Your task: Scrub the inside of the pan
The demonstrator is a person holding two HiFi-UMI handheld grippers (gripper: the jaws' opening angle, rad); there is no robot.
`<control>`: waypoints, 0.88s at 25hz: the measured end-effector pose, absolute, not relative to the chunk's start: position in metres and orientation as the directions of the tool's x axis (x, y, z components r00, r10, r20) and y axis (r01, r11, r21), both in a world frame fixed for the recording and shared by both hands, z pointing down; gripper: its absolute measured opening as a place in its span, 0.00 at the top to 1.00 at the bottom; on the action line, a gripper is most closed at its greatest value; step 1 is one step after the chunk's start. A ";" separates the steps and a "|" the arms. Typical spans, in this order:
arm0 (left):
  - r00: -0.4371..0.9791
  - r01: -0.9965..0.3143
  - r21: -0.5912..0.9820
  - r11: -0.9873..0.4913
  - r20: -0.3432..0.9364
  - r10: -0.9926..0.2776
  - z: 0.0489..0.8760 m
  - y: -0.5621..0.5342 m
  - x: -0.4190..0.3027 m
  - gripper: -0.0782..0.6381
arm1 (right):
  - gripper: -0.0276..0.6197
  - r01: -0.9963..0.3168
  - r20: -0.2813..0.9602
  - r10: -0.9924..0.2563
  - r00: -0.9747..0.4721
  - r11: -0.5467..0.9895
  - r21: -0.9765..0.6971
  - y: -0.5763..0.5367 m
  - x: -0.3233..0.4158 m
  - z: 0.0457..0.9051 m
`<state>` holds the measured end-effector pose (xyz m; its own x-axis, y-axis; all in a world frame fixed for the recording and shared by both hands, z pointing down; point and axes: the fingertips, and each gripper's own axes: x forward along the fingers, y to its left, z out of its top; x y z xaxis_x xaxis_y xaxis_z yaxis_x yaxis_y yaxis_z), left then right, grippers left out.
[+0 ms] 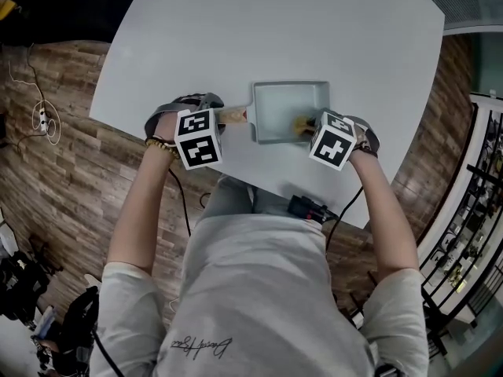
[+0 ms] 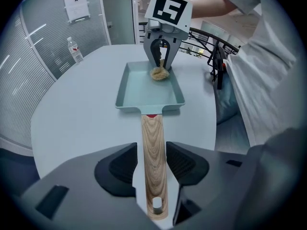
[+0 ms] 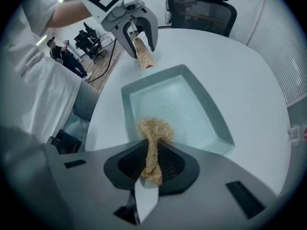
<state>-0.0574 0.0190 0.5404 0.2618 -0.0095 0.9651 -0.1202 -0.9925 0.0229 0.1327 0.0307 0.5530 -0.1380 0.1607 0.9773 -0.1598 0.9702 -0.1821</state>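
A pale green rectangular pan (image 1: 287, 108) lies on the white table (image 1: 236, 30), its wooden handle (image 2: 152, 152) pointing toward my left gripper (image 2: 148, 164). That gripper's jaws stand on either side of the handle with a thin gap showing, so it is open. My right gripper (image 3: 151, 162) is shut on a tan fibrous scrubber (image 3: 154, 131). The scrubber's tuft rests inside the pan (image 3: 177, 104) against the wall opposite the handle. In the left gripper view the scrubber (image 2: 159, 74) sits at the pan's far end under the right gripper (image 2: 162, 56).
The table's near edge runs just behind both grippers, with a black device (image 1: 308, 208) lying on it. A water bottle (image 2: 75, 51) stands at the table's far side. An office chair (image 3: 204, 4) is beyond the table, and cables lie on the wooden floor (image 1: 47, 116).
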 end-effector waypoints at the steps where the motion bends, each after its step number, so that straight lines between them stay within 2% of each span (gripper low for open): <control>1: 0.267 -0.119 0.023 -0.993 0.964 -0.010 0.538 0.019 -0.057 0.61 | 0.85 -0.180 0.977 0.148 -0.155 0.968 -0.175 0.028 0.132 0.550; 8: 0.317 -0.163 0.006 -0.987 0.947 -0.046 0.517 0.019 -0.049 0.62 | 0.85 -0.282 0.966 0.074 -0.249 0.948 -0.145 0.025 0.131 0.530; 15: 0.343 -0.210 -0.077 -0.975 0.928 -0.147 0.495 0.021 -0.045 0.80 | 0.85 -0.345 0.953 0.012 -0.302 0.931 -0.121 0.029 0.129 0.510; 19: 0.381 -0.261 -0.114 -0.959 0.900 -0.210 0.480 0.028 -0.039 0.85 | 0.85 -0.378 0.940 -0.037 -0.338 0.920 -0.100 0.034 0.125 0.495; 22: 0.441 -0.365 -0.121 -0.923 0.851 -0.286 0.465 0.028 -0.032 0.87 | 0.85 -0.410 0.928 -0.073 -0.365 0.908 -0.089 0.037 0.124 0.485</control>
<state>-0.0320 0.0276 0.4652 0.4412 -0.2862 0.8505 -0.3652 -0.9230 -0.1212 0.1241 0.0369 0.4848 -0.3646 -0.0734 0.9283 -0.4098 0.9078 -0.0891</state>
